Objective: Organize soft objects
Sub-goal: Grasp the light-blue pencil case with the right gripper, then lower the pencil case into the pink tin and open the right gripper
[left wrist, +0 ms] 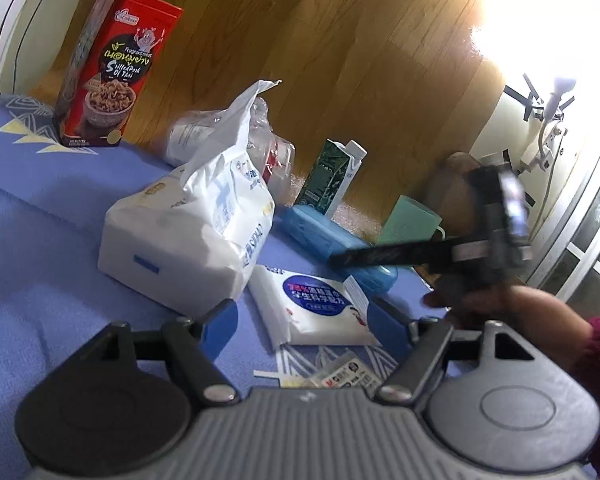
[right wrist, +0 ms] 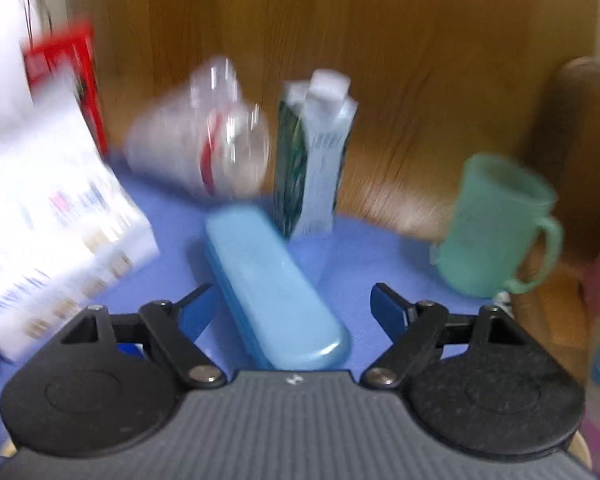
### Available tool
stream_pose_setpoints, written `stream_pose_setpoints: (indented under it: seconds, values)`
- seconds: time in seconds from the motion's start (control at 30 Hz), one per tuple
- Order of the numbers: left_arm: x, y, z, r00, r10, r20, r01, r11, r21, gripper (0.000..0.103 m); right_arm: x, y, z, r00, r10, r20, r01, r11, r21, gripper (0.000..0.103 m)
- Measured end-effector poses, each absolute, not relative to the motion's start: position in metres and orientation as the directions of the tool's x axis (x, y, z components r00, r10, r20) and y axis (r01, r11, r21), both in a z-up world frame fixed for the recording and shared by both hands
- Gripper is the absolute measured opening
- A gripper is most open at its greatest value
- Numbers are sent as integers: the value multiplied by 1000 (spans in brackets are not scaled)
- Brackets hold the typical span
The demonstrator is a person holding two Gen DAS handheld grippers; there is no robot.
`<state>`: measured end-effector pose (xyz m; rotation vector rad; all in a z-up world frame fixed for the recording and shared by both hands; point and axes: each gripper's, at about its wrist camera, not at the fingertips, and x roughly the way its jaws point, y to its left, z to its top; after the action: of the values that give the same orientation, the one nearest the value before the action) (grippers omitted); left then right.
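**Soft packs on the blue cover**

One tall tissue bag (left wrist: 188,224) is stood upright at left; one flat wipes pack (left wrist: 316,308) is laid beside it, long axis running away from the camera. The left gripper (left wrist: 304,320) is seen open over it. Only the blurred right view shows the right gripper (right wrist: 292,308) open, apparently over one blue case (right wrist: 272,284).

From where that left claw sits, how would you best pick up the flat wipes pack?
Probably by its near short edge, coming in low from this side. The wipes pack lies flat on the sheet, soft and thin, so the open left gripper could pinch that edge.
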<state>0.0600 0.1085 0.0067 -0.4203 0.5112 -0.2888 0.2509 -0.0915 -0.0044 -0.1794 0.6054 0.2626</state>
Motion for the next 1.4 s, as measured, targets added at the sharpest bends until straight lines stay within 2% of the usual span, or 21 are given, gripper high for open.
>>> stream_pose_setpoints:
  seconds: [0.03, 0.1, 0.2, 0.4, 0.5, 0.57, 0.63, 0.7, 0.8, 0.87, 0.93, 1.0, 1.1, 1.17, 1.27, 1.4]
  values:
    - [60, 109, 7, 834, -371, -409, 163, 873, -459, 73, 258, -89, -12, 766, 170, -620, -291, 952, -99, 76]
    - [60, 111, 6, 832, -373, -410, 162, 871, -463, 73, 256, -98, -14, 756, 207, -621, -271, 963, -8, 63]
    - [60, 112, 6, 831, -376, -411, 162, 869, -467, 73, 226, -103, -10, 774, 221, -594, -257, 966, 26, 57]
    - [53, 112, 9, 840, -370, -397, 169, 873, -457, 73, 114, -139, -10, 803, 331, -496, -320, 941, 110, 56]
    - [51, 104, 11, 830, -386, -401, 199, 879, -434, 71, 55, -165, -30, 809, 305, -503, -302, 949, 91, 56]
    - [49, 89, 14, 812, -404, -422, 230, 885, -405, 64, 18, -177, -46, 816, 270, -512, -287, 957, 48, 57]
    - [43, 72, 19, 776, -464, -428, 279, 860, -426, 64, -16, -184, -56, 842, 238, -485, -276, 961, -7, 58]
    - [36, 44, 26, 718, -542, -436, 351, 824, -445, 64, -36, -189, -62, 851, 254, -459, -283, 959, 4, 67]
    - [28, 7, 32, 653, -593, -471, 415, 801, -432, 64, -40, -196, -64, 858, 271, -437, -287, 957, 31, 67]
    - [28, -13, 29, 597, -620, -510, 433, 784, -445, 70, -30, -197, -65, 855, 277, -439, -290, 956, 40, 68]
    - [29, -28, 21, 560, -624, -544, 424, 781, -459, 75, -31, -198, -67, 853, 290, -434, -300, 953, 46, 71]
    - [30, -40, 14, 531, -626, -571, 423, 780, -461, 75, -34, -198, -69, 858, 289, -425, -303, 952, 38, 75]
    - [29, -56, 4, 476, -663, -578, 451, 748, -487, 64, -42, -203, -73, 867, 289, -405, -305, 952, 27, 73]
    - [30, -65, 4, 468, -675, -571, 467, 737, -488, 59, -49, -204, -76, 875, 302, -378, -324, 946, 6, 58]
    - [33, -81, 21, 474, -681, -558, 512, 729, -455, 55, -55, -207, -78, 905, 251, -342, -275, 961, -22, 57]
    - [45, -120, 57, 485, -714, -505, 608, 690, -391, 55, -58, -231, -63, 954, 191, -231, -197, 980, -2, 57]
